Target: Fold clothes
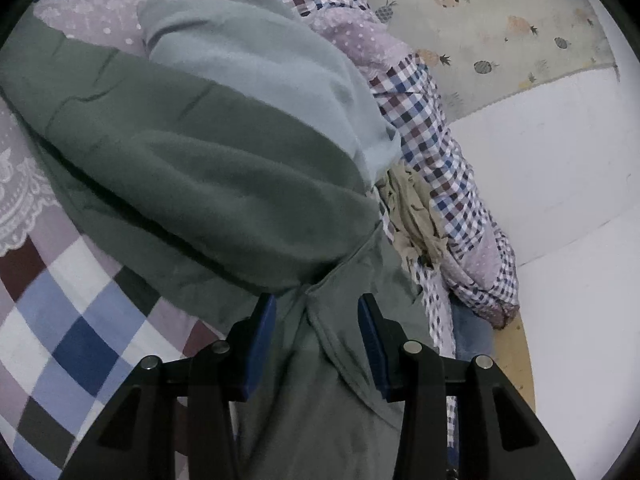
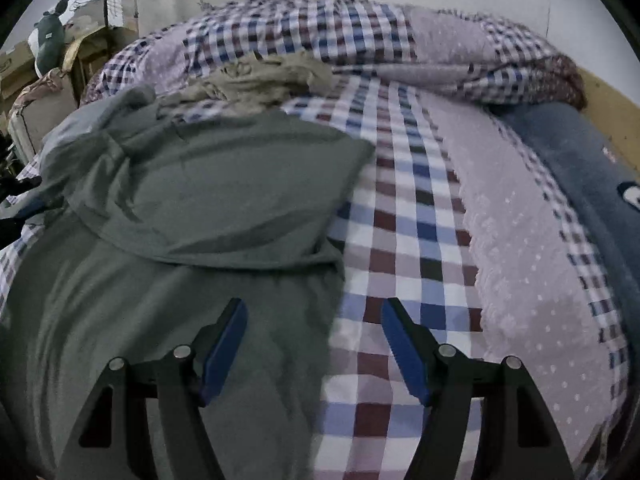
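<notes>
A dark green garment (image 1: 208, 184) lies spread on a checked bedsheet (image 1: 76, 340); a lighter grey-green part (image 1: 248, 52) lies folded over its far end. My left gripper (image 1: 316, 304) is open just above the cloth, with a fold and seam of the green garment between its blue pads (image 1: 260, 344). In the right wrist view the same green garment (image 2: 208, 208) fills the left half, one part folded over the body. My right gripper (image 2: 312, 308) is open over the garment's right edge, its left pad (image 2: 224, 348) above green cloth and its right pad above the sheet.
A crumpled beige garment (image 2: 260, 76) lies beyond the green one. A rolled checked and pink quilt (image 2: 400, 40) runs along the far side of the bed. A blue blanket (image 2: 568, 160) lies at the right edge. White wall (image 1: 560, 160) borders the bed.
</notes>
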Tool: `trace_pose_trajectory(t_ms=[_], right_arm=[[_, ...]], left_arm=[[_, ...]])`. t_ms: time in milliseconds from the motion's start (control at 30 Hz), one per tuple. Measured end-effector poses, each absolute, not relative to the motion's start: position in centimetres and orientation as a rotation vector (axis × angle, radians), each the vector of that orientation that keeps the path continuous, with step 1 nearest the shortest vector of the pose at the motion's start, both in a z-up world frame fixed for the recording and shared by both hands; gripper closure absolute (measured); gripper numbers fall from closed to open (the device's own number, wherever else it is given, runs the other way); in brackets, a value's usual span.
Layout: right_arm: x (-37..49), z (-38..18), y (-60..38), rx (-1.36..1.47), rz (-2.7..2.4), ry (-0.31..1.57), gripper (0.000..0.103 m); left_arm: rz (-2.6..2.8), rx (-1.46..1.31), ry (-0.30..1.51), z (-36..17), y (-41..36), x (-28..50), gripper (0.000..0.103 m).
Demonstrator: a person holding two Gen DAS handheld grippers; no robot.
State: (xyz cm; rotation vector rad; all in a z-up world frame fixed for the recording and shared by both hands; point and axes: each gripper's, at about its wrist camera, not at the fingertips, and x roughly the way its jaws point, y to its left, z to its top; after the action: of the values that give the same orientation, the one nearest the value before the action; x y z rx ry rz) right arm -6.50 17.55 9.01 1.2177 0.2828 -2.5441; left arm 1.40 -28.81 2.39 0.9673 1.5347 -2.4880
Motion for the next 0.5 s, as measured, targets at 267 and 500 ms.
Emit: trace_pose_trajectory(t_ms=[267, 500], right_arm=[[-12.3, 4.6, 17.1, 1.297, -2.491, 0.25, 0.071], [-10.4, 6.3, 17.2, 1.231, -2.62, 0.38, 0.103]], left_arm=[[-2.495, 0.958, 1.486, 2.0, -28.8, 2.0, 0.058], [-2.51, 0.947, 1.489, 2.1, -28.9, 2.0, 0.058]])
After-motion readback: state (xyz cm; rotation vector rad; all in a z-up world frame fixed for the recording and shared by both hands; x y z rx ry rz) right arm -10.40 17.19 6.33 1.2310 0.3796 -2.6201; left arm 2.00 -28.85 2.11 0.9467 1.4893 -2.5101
